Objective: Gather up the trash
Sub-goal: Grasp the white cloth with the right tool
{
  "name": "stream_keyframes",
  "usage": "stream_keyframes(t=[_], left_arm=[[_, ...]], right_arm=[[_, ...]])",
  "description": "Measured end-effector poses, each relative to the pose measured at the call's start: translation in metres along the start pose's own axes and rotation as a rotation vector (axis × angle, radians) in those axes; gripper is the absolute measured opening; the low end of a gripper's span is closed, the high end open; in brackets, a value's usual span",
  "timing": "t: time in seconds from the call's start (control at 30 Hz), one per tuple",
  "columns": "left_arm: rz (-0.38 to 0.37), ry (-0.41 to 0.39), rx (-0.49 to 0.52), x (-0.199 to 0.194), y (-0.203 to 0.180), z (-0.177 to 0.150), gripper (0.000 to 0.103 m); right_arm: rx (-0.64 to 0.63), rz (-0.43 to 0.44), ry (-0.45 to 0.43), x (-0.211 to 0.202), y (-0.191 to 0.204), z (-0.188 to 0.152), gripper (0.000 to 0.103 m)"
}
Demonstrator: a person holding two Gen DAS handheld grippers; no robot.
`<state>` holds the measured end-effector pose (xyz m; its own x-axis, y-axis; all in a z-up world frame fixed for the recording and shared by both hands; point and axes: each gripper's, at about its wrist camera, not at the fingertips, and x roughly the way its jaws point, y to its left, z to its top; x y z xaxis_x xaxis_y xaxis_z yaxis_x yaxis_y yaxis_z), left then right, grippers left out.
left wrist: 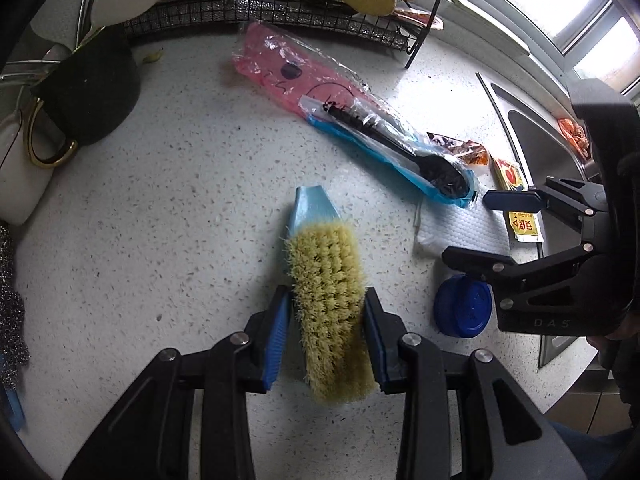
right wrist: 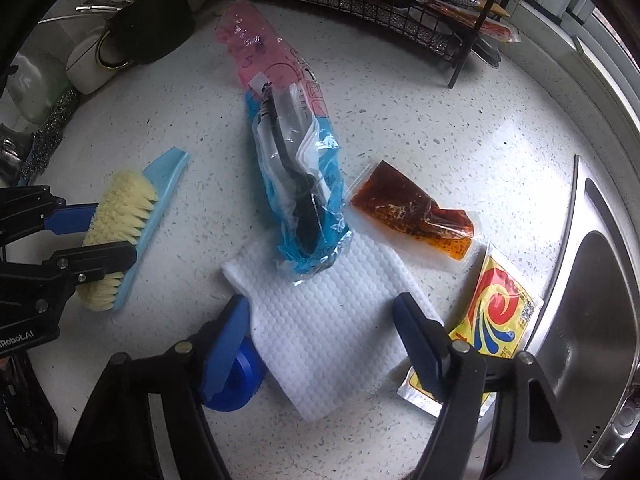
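A light-blue scrub brush [left wrist: 328, 284] with yellow bristles lies on the speckled counter, bristles up. My left gripper [left wrist: 326, 312] straddles it, with a small gap on the left side; it also shows in the right wrist view [right wrist: 94, 240]. My right gripper [right wrist: 320, 320] is open over a white paper towel [right wrist: 324, 320]. A pink and blue plastic wrapper holding a black spoon [right wrist: 296, 184], a red sauce packet [right wrist: 416, 216] and a yellow seasoning packet [right wrist: 492, 312] lie around the towel. A blue bottle cap [right wrist: 236, 380] sits by the right gripper's left finger.
A black wire rack [left wrist: 280, 12] with ginger stands at the back. A steel sink [right wrist: 592, 280] lies to the right. A black and white bag with a gold ring [left wrist: 76, 96] and a steel scourer [left wrist: 10, 304] sit at the left.
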<state>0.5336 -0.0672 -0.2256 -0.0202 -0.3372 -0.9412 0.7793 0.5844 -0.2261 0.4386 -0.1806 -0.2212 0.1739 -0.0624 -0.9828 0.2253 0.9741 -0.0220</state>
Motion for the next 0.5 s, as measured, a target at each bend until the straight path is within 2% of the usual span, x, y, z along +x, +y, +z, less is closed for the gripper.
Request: stream_keyframes(t=[0.1,0.13,0.17,0.2,0.33,0.5], left_arm=[[0.005,0.004,-0.002,0.000,0.000,0.000,0.033],[0.006,0.005,-0.002,0.001,-0.001,0.000,0.033],[0.006,0.006,-0.006,0.002,-0.002,0.000,0.033],[0.005,0.007,-0.008,0.001,-0.002,-0.001,0.033],[0.013,-0.001,-0.013,-0.004,-0.004,-0.002,0.033],[0.018,-0.025,-0.014,-0.018,-0.013,-0.006,0.033]], right_arm=[[-0.013,-0.001,-0.017,-0.003,0.002,-0.005,0.045],[-0.009,-0.003,-0.019,-0.006,0.003,-0.005,0.033],[-0.004,-0.008,-0.026,-0.007,0.003,-0.006,0.016],[0.000,-0.014,-0.032,-0.008,0.003,-0.007,0.010],[0.009,0.007,-0.052,-0.013,0.004,-0.012,0.009],[-0.013,-0.001,-0.106,-0.039,0.011,-0.024,0.009]])
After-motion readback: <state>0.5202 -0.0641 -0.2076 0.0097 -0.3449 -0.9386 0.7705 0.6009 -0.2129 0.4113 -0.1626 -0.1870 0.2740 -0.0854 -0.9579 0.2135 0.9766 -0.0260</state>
